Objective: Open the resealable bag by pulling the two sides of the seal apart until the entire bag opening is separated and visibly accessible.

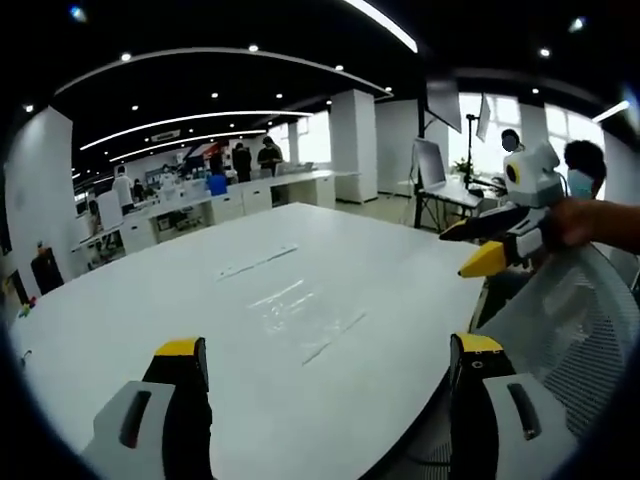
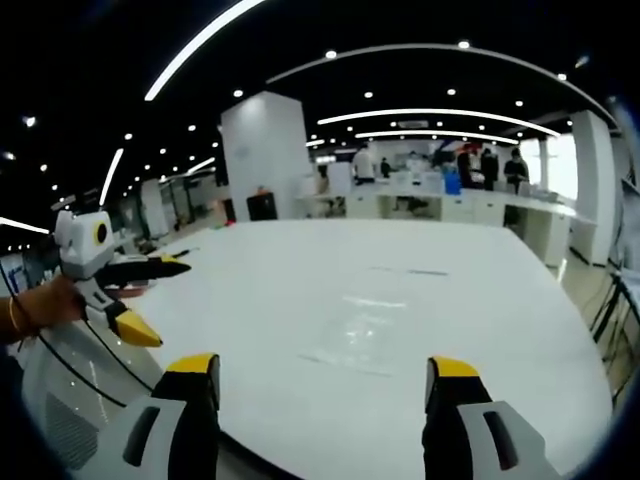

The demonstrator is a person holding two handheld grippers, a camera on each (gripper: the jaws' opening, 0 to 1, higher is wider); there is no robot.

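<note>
The task has not really begun, as far as I can judge. The clear plastic bag [image 1: 300,318] lies flat on the big white table [image 1: 150,290], near the middle of it, and it looks closed; it is transparent, so I cannot see the seal well. In the right gripper view the bag [image 2: 368,335] is again flat on the table [image 2: 520,330], ahead of the jaws and not touched by them.

The left gripper [image 1: 330,375] is held above the near edge of the table, and its 2 jaws stand wide apart with nothing between them. The right gripper [image 2: 325,395] is the same: jaws apart, empty, well back from the bag. Each gripper also comes into the other's view, raised in the air at the side, held by a hand [image 1: 590,222], with its yellow tips apart.

All steps are left: to reach the bag, take the 2 sides of the seal, and pull them apart along the whole opening.
</note>
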